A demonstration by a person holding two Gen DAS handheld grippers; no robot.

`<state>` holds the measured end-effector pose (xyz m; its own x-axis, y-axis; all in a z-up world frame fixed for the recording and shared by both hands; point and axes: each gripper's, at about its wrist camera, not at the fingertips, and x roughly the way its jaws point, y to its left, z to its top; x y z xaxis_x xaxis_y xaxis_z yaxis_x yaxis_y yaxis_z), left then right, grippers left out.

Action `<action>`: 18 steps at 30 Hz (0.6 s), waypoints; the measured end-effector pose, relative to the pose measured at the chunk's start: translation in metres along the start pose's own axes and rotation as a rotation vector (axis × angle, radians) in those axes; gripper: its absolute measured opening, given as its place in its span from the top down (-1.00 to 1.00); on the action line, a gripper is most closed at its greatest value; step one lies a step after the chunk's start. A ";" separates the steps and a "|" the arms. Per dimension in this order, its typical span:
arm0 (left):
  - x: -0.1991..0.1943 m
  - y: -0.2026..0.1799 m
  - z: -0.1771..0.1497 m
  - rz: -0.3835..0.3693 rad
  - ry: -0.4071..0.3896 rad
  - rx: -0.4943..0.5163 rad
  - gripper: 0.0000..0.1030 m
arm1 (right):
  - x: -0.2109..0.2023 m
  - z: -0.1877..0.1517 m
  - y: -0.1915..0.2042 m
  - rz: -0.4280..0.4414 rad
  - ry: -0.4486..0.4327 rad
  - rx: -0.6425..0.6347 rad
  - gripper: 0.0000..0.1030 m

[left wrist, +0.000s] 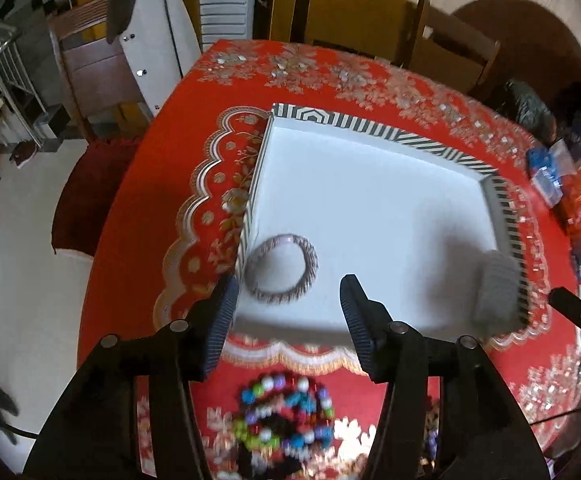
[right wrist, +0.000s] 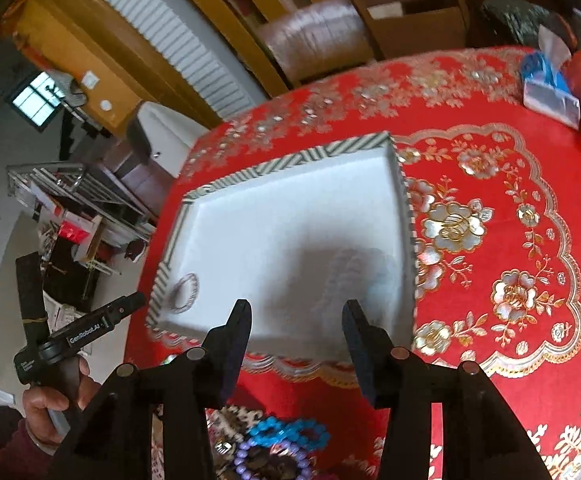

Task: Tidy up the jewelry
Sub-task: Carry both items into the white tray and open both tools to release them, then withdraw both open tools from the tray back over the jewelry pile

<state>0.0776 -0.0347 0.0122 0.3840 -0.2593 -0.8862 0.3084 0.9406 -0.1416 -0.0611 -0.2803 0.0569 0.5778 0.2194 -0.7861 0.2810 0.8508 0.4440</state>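
Observation:
A white tray with a striped rim lies on the red tablecloth. A striped bangle lies in its near left corner. A blurred pale grey bracelet is at the tray's near right side. A pile of coloured bead bracelets lies on the cloth in front of the tray. My left gripper is open and empty just above the bangle. My right gripper is open and empty above the tray's near edge.
Wooden chairs stand around the table. Blue packets and red bags lie at the table's far right. The left gripper's body and the hand holding it show in the right wrist view.

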 end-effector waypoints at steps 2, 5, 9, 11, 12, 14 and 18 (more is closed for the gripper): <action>-0.011 0.002 -0.010 0.000 -0.009 -0.009 -0.03 | -0.008 -0.008 0.009 0.006 -0.011 -0.023 0.12; -0.026 0.000 -0.024 0.026 -0.014 -0.002 -0.03 | -0.017 -0.019 0.017 0.008 -0.017 -0.048 0.12; -0.049 -0.012 -0.041 0.056 -0.041 0.006 -0.03 | -0.030 -0.034 0.023 0.001 -0.020 -0.070 0.12; -0.059 -0.017 -0.048 0.050 -0.055 0.004 -0.03 | -0.039 -0.042 0.025 0.003 -0.025 -0.078 0.12; -0.063 -0.020 -0.051 0.050 -0.062 0.006 -0.03 | -0.044 -0.046 0.025 0.001 -0.030 -0.084 0.11; -0.072 -0.027 -0.059 0.056 -0.078 0.006 -0.03 | -0.052 -0.052 0.028 -0.013 -0.037 -0.103 0.11; -0.087 -0.042 -0.073 0.047 -0.094 0.016 -0.03 | -0.069 -0.065 0.030 -0.043 -0.055 -0.141 0.11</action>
<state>-0.0320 -0.0354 0.0628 0.4782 -0.2352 -0.8462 0.3018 0.9488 -0.0932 -0.1423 -0.2390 0.0959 0.6101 0.1583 -0.7763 0.1983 0.9181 0.3431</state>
